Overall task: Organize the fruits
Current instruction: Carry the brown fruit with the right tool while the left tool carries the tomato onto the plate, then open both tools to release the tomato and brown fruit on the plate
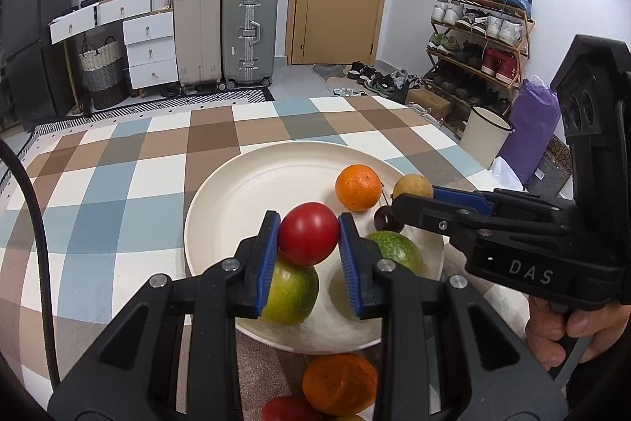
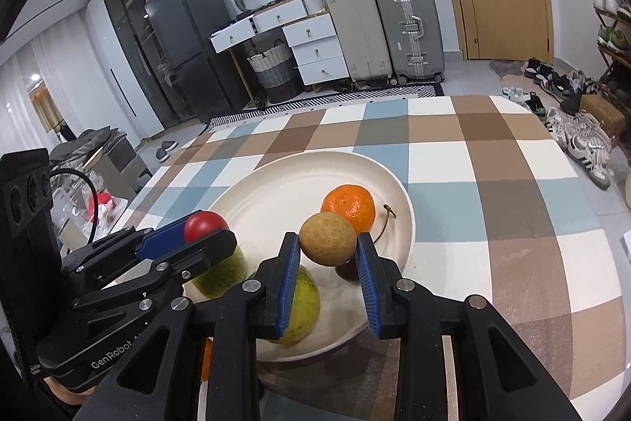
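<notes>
Two claws hang over the white plate (image 1: 221, 192), which lies near the desk's (image 2: 512, 184) front edge. Left claw (image 1: 308, 232) is clenched on a red tomato (image 1: 308, 232); right claw (image 2: 326, 252) grasps a tan round fruit (image 2: 327, 238). Lower each into a bare patch before letting go, clear of the orange (image 2: 349, 210). Only the left view shows loose fruit (image 1: 339, 383) off the plate.
</notes>
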A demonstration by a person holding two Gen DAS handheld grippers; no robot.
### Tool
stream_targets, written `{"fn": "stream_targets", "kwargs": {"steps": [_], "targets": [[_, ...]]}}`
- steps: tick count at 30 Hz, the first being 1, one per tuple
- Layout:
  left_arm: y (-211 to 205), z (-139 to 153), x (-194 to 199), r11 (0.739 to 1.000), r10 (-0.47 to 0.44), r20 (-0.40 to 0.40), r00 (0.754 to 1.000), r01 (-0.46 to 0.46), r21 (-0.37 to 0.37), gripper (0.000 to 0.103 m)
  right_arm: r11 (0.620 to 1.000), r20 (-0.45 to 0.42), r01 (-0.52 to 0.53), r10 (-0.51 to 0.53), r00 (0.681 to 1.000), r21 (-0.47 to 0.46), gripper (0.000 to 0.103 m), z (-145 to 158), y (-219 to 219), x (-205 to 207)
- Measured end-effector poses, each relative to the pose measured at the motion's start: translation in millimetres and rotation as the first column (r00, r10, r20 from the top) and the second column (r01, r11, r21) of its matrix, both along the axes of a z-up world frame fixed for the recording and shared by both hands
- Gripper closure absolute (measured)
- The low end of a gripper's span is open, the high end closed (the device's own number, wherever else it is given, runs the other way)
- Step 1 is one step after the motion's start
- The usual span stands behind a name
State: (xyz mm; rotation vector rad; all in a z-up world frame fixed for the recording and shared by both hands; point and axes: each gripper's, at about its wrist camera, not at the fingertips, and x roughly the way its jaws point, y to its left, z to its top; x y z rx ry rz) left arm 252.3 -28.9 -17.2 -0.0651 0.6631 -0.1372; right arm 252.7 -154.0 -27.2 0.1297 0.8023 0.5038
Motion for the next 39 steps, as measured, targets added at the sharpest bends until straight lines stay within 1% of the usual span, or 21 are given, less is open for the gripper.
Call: {"fn": "stream_targets", "kwargs": {"steps": [2, 4, 7, 9, 11, 12, 13, 14, 15, 16, 17, 19, 20, 22, 24, 26, 28, 32, 36, 39], "targets": [[0, -2, 0, 1.0, 0.004, -0.004, 1.0, -0.004, 0.003, 0.076, 1.0, -0.007, 0.005, -0.005, 1.0, 0.008, 0.071, -1, -2, 1], [0, -1, 0, 1.0, 0.009, -0.003, 1.0, -0.009, 0.001, 0.076, 1.0, -0.002, 0.01, -0.01, 1.0, 0.017, 0.06, -1, -3, 1], [3, 0, -1, 0.999, 0.005, -0.004, 1.0, -0.006, -0.032, 0.076, 1.0, 0.016, 0.011, -0.011, 1.0, 0.019, 0.059, 1, -5, -1], [4, 1, -2, 0.999, 0.006, -0.001, 1.0, -0.006, -0.032, 0.075, 1.0, 0.023, 0.015, -0.015, 1.0, 0.013, 0.055, 1, -6, -2], [4, 1, -3, 1.0, 0.009, -0.002, 1.0, -0.009, -0.025, 0.071, 1.0, 0.027, 0.02, -0.02, 0.999, 0.014, 0.052, 2, -8, -3], [4, 1, -4, 1.0, 0.011, -0.001, 1.0, -0.011, -0.022, 0.065, 1.0, 0.027, 0.022, -0.022, 0.999, 0.008, 0.05, 2, -9, -3], [4, 2, -5, 1.0, 0.014, 0.0, 1.0, -0.014, -0.018, 0.057, 1.0, 0.029, 0.026, -0.026, 0.999, 0.007, 0.044, 2, -10, -3], [5, 2, -6, 1.0, 0.019, 0.002, 1.0, -0.019, -0.013, 0.053, 1.0, 0.028, 0.028, -0.028, 0.999, 0.011, 0.039, 2, -11, -4], [6, 4, -9, 1.0, 0.023, 0.009, 1.0, -0.022, -0.011, 0.047, 0.999, 0.026, 0.028, -0.029, 0.999, 0.017, 0.031, 2, -12, -4], [7, 4, -11, 1.0, 0.027, 0.015, 1.0, -0.027, -0.01, 0.042, 0.999, 0.024, 0.028, -0.029, 0.999, 0.024, 0.027, 2, -13, -4], [8, 6, -13, 0.999, 0.036, 0.019, 0.999, -0.036, -0.009, 0.039, 0.999, 0.024, 0.03, -0.03, 0.999, 0.031, 0.025, 3, -14, -4], [13, 7, -18, 0.999, 0.051, 0.024, 0.998, -0.051, -0.013, 0.023, 0.999, 0.028, 0.031, -0.032, 0.999, 0.034, 0.018, 3, -15, -6], [16, 8, -22, 0.998, 0.058, 0.029, 0.998, -0.058, -0.02, 0.02, 0.999, 0.029, 0.032, -0.033, 0.999, 0.035, 0.015, 3, -15, -7], [23, 9, -30, 0.997, 0.071, 0.039, 0.997, -0.07, -0.031, 0.019, 0.999, 0.026, 0.027, -0.028, 0.999, 0.038, 0.007, 3, -15, -8], [27, 11, -35, 0.995, 0.098, 0.047, 0.994, -0.097, -0.019, 0.016, 0.999, 0.029, 0.018, -0.019, 0.999, 0.045, 0.003, 3, -14, -10], [30, 14, -38, 0.994, 0.111, 0.057, 0.992, -0.11, -0.015, 0.011, 0.999, 0.039, 0.002, -0.004, 0.999, 0.042, 0.002, 4, -11, -14], [33, 16, -42, 0.992, 0.122, 0.068, 0.99, -0.121, -0.022, 0.001, 1.0, 0.049, -0.008, 0.006, 0.999, 0.024, 0.001, 4, -9, -18], [38, 18, -49, 0.991, 0.127, 0.075, 0.989, -0.124, -0.043, 0.001, 1.0, 0.076, -0.012, 0.01, 0.997, 0.018, 0.001, 6, -9, -24], [39, 18, -58, 0.991, 0.134, 0.076, 0.988, -0.133, -0.026, 0.001, 1.0, 0.082, -0.002, 0.0, 0.997, 0.025, 0.001, 7, -12, -26], [40, 19, -66, 0.99, 0.138, 0.081, 0.987, -0.136, -0.028, 0.001, 1.0, 0.082, 0.0, -0.002, 0.997, 0.028, 0.001, 7, -13, -27]]}}
